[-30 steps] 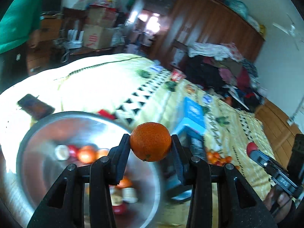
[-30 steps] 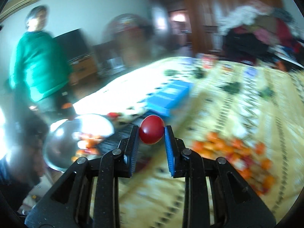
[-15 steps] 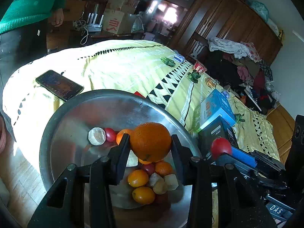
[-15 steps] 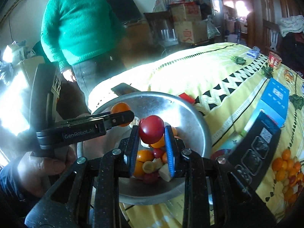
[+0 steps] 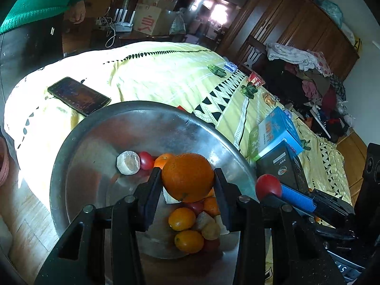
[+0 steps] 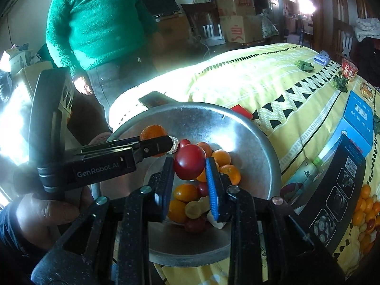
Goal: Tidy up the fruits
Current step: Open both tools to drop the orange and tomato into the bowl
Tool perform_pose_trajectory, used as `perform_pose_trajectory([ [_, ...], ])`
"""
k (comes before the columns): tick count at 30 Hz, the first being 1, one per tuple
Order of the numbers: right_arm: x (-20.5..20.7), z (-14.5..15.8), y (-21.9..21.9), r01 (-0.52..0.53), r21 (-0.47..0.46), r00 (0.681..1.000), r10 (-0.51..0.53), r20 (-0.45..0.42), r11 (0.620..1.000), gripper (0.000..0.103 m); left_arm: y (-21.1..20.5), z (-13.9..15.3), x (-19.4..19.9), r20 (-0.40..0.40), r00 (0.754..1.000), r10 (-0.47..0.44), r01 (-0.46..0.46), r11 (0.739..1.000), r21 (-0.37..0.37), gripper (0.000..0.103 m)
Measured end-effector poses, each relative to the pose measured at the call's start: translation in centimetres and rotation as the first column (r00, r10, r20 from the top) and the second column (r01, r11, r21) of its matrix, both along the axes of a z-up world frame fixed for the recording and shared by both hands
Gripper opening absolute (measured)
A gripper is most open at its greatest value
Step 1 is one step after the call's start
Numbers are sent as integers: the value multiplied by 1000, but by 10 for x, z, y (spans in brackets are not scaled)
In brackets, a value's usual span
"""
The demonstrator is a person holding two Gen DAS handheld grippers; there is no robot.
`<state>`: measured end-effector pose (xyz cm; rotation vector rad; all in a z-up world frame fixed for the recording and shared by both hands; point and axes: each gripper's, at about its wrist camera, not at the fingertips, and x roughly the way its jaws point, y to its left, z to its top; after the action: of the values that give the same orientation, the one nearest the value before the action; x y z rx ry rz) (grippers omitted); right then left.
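At the far left, a dark smartphone (image 5: pixel 79 95) lies on the yellow patterned bedspread (image 5: pixel 166 71), just beyond the rim of the wide, shallow metal bowl (image 5: pixel 99 142) that sits at the bed's near edge. Over that bowl the left gripper (image 5: pixel 187 185) is clamped on a round orange mandarin (image 5: pixel 188 177), holding it above a small heap of fruit already inside: little orange citrus (image 5: pixel 189 241), red cherry tomatoes (image 5: pixel 146 160) and a pale cut piece (image 5: pixel 128 162). To its right, the right gripper (image 6: pixel 190 166), with one blue pad, is closed on a smooth red tomato (image 6: pixel 189 158), which also hangs over the bowl's contents. Further right on the bed lie a black printed box (image 6: pixel 337 190) and a blue carton (image 6: pixel 358 121), and at the far right edge a loose cluster of small orange and red fruits (image 6: pixel 365 209) waits on the bedspread. The step in hand appears to be the drop-off: both fruits are carried to the bowl and neither is released yet. The next move probably calls for lowering each gripper closer to the heap and easing its jaws apart so the fruit settles among the others rather than bouncing or rolling out, taking care that the two grippers, now near each other, do not collide. After that, the remaining cluster on the bed would need fetching.
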<state>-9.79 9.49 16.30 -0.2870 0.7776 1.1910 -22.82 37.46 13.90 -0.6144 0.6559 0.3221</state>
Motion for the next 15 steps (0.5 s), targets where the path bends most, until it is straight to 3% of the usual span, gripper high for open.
perform_pose_trajectory([
  [3,-1,-4,1,2,-15,1000,-2,-10,1000,28,1,-2,-1,-9,1000,8,-8,1000,-5,48],
  [5,-2,-5,0,7,-28,1000,-7,-8,1000,28,2,-3,-3,-15,1000,20,-20,1000,-5,61],
  [7,-4,-1,-5,16,-17,1000,-16,-4,1000,28,3,-1,-6,-12,999,40,-40,999,-3,66],
  [12,-12,15,-26,33,37,999,-33,4,999,31,1,7,-12,6,998,67,-67,998,15,67],
  [15,-21,23,-47,45,76,999,-46,6,996,40,-4,15,-15,31,996,88,-89,995,40,69],
])
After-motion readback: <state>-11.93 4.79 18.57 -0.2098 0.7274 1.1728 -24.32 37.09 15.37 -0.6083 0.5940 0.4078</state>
